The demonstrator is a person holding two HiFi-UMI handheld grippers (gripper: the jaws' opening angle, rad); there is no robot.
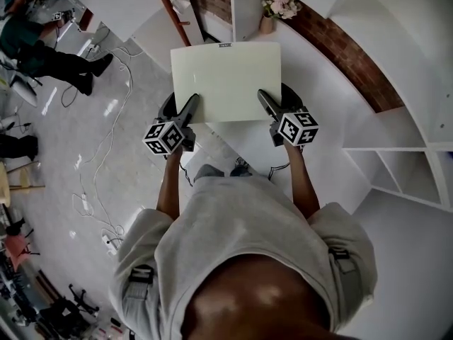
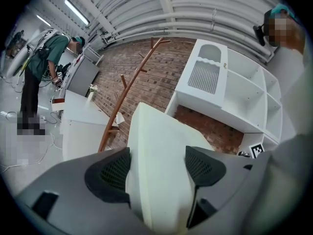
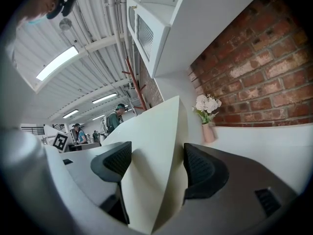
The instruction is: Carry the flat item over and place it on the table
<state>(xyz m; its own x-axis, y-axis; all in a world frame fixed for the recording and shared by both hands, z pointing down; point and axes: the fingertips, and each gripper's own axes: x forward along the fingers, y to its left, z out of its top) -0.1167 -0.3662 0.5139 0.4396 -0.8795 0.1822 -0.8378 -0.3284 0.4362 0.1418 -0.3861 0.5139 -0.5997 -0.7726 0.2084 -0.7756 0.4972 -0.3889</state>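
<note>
A flat cream-white board (image 1: 226,80) is held level in front of me, above the floor and the edge of a curved white table (image 1: 318,112). My left gripper (image 1: 190,108) is shut on the board's near left edge. On the near right edge my right gripper (image 1: 265,105) is shut too. In the left gripper view the board (image 2: 159,165) runs forward between the black pads (image 2: 115,173). The right gripper view has the board (image 3: 156,160) edge-on between its pads (image 3: 200,168), with the table (image 3: 254,141) beyond.
A pink vase of flowers (image 1: 272,13) stands on the table by the brick wall (image 1: 354,55). White shelving (image 1: 410,161) is at the right. A wooden coat stand (image 1: 166,6) rises ahead. Cables (image 1: 106,147) trail over the floor at left, near another person (image 1: 42,48).
</note>
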